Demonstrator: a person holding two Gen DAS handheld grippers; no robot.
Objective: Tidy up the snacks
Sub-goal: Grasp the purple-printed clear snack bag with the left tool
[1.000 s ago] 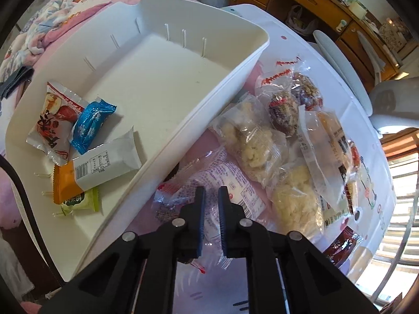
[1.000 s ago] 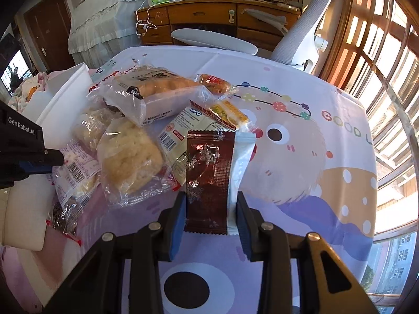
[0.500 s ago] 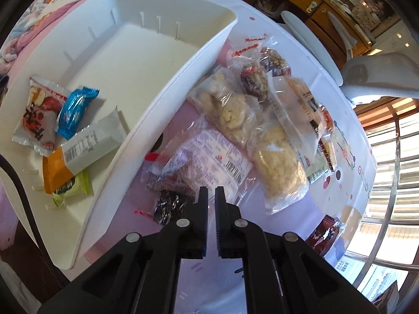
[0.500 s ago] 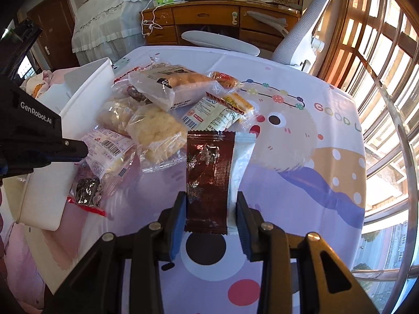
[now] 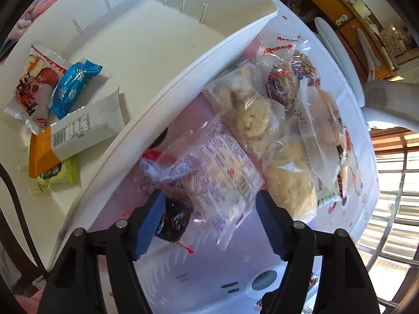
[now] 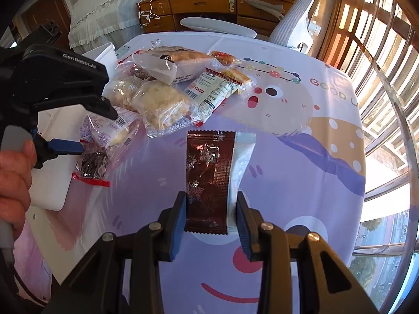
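Note:
My left gripper (image 5: 209, 204) is open, its jaws wide apart just above a clear packet with purple print (image 5: 220, 175) and a dark snack in clear wrap (image 5: 172, 217), beside the white tray (image 5: 183, 78). The tray holds several small packets, among them a blue one (image 5: 73, 86) and a white-and-orange one (image 5: 78, 130). My right gripper (image 6: 211, 209) is shut on a brown foil packet (image 6: 209, 178), held upright above the tablecloth. The left gripper (image 6: 76, 128) also shows in the right wrist view, over the same clear packet (image 6: 110, 130).
A pile of clear-wrapped pastries (image 5: 288, 120) lies on the cartoon tablecloth (image 6: 288, 157) to the right of the tray. A white office chair (image 6: 301, 21) and a wooden dresser (image 6: 209, 2) stand behind the table. Window bars (image 6: 379, 65) are on the right.
My left gripper has opened wide from shut and come down closer to the clear printed packet. My right gripper has drawn back with the brown packet still in it.

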